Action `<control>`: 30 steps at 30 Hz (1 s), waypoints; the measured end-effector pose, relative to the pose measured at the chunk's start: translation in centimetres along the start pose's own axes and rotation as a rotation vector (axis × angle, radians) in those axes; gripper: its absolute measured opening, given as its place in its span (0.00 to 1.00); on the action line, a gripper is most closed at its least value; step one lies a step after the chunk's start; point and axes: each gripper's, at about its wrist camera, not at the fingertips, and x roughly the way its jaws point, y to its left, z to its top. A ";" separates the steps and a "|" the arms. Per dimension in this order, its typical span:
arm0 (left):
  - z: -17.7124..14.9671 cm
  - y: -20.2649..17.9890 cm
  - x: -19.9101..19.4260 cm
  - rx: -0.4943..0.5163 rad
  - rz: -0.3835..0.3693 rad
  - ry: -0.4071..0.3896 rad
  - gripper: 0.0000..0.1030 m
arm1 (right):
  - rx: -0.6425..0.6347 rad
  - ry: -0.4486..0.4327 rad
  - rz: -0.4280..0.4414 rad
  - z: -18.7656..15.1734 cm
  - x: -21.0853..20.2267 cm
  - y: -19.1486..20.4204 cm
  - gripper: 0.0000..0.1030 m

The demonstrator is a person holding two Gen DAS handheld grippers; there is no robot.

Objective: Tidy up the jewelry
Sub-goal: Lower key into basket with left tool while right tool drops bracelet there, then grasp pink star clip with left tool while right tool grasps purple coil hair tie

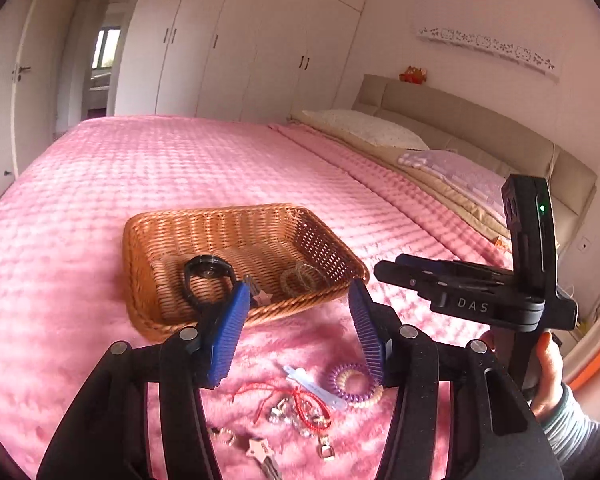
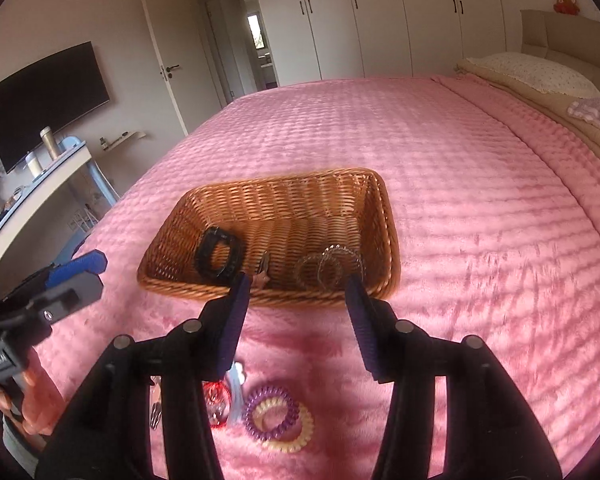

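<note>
Spiral hair ties [image 2: 277,420]: lower centre, nearer than the right gripper [image 2: 296,280] tips, which gape empty.
Left gripper [image 1: 298,292]: released, empty.
Basket [image 2: 388,216]: beyond both.

Wicker basket [image 2: 384,216] on the pink bed holds a black watch [image 2: 219,255] and clear bracelets [image 2: 328,266] — spiral hair ties [image 2: 278,418] (purple, yellow) lie outside

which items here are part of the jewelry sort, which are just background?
Job:
- brown woven wicker basket
- black chunky bracelet
- purple and yellow spiral coil bands
- red cord charm

Background:
- white patterned pillow
- black wall television
- white wardrobe doors
</note>
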 end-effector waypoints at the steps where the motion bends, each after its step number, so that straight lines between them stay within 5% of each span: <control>1: -0.6 -0.1 -0.9 -0.006 0.008 -0.005 0.49 | -0.012 -0.003 -0.002 -0.7 -0.5 0.4 0.45; 9: -6.1 0.2 -3.6 -0.062 0.022 0.030 0.49 | -0.020 0.045 0.004 -6.2 -0.4 0.9 0.36; 15: -9.4 1.4 -2.0 -0.106 0.069 0.105 0.49 | 0.004 0.114 0.012 -9.2 2.2 0.2 0.32; 27: -11.5 0.9 2.0 -0.072 0.134 0.232 0.47 | -0.053 0.143 -0.051 -10.2 4.2 1.3 0.26; 30: -11.8 0.9 2.8 -0.077 0.159 0.256 0.39 | -0.074 0.141 -0.073 -10.3 4.4 1.6 0.22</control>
